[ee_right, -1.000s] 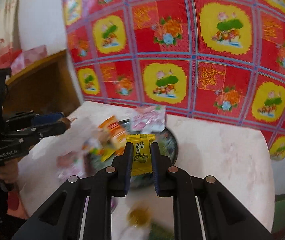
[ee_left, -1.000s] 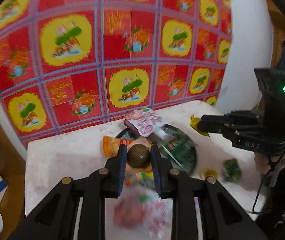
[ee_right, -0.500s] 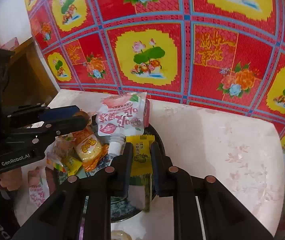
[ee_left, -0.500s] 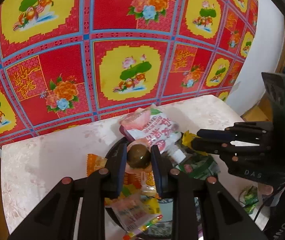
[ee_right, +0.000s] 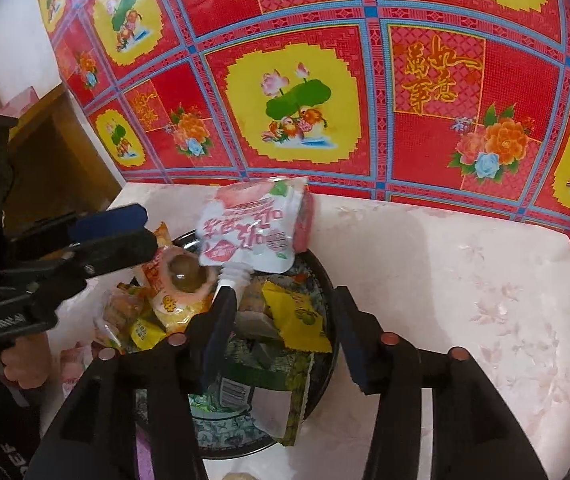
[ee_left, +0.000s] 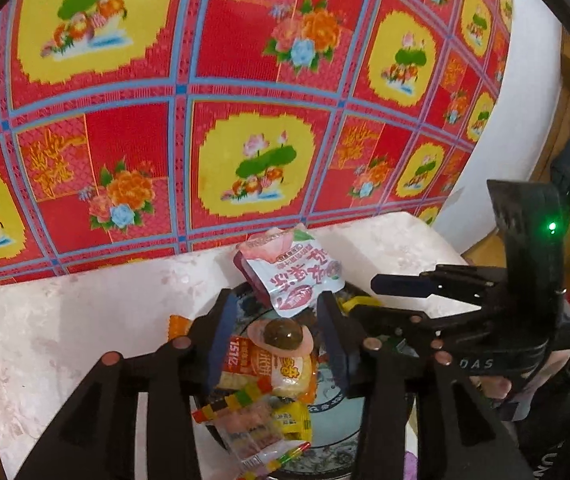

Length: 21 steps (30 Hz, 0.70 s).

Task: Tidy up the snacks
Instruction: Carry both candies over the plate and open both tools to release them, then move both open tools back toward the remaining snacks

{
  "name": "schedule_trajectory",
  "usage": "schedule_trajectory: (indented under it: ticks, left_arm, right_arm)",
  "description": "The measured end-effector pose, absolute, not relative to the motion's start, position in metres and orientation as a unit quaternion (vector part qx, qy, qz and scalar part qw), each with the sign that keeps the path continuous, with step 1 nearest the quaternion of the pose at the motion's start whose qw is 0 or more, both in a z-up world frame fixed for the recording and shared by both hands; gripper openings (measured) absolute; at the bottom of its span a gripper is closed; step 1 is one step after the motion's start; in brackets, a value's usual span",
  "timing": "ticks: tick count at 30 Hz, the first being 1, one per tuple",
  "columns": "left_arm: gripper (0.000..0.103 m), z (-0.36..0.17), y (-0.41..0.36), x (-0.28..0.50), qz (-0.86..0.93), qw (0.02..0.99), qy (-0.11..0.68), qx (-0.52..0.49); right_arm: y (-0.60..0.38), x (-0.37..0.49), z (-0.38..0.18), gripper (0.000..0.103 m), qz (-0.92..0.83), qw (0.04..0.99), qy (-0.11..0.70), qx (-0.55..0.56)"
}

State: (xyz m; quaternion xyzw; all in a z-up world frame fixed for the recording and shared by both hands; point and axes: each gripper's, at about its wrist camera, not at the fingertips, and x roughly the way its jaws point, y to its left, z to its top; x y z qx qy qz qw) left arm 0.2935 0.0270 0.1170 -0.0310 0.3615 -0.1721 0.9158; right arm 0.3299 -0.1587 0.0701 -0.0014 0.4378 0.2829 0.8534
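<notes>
I am holding both claws spread over the plate (ee_right: 327,280): left gripper (ee_left: 275,332) above the brown jelly cup (ee_left: 283,334), right gripper (ee_right: 285,328) above the yellow packet (ee_right: 295,318).

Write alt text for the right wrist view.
Open right gripper hovers over a dark plate piled with snacks, a yellow packet lying between its fingers. The left gripper, also open, reaches in from the left.
</notes>
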Motion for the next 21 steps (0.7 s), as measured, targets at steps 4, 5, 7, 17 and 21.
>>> schedule_trajectory:
  ticks: [4,5,7,17,21]
  left_arm:
    - [0.044,0.117,0.027,0.293,-0.172,0.915,0.365,-0.030]
    - [0.044,0.117,0.027,0.294,-0.171,0.914,0.368,-0.030]
    - [0.044,0.116,0.025,0.294,-0.165,0.913,0.373,-0.028]
    - [0.044,0.127,0.022,0.254,-0.157,0.914,0.373,-0.017]
    - [0.044,0.130,0.019,0.227,-0.149,0.918,0.368,-0.007]
  right_arm:
    - [-0.161,0.325,0.077,0.055,0.282,0.860,0.426,-0.007]
    - [-0.162,0.324,0.079,0.055,0.285,0.860,0.424,-0.004]
    - [-0.164,0.322,0.083,0.056,0.288,0.859,0.423,-0.002]
    - [-0.158,0.284,0.107,0.056,0.294,0.863,0.409,-0.041]
    - [-0.156,0.261,0.117,0.056,0.301,0.862,0.403,-0.053]
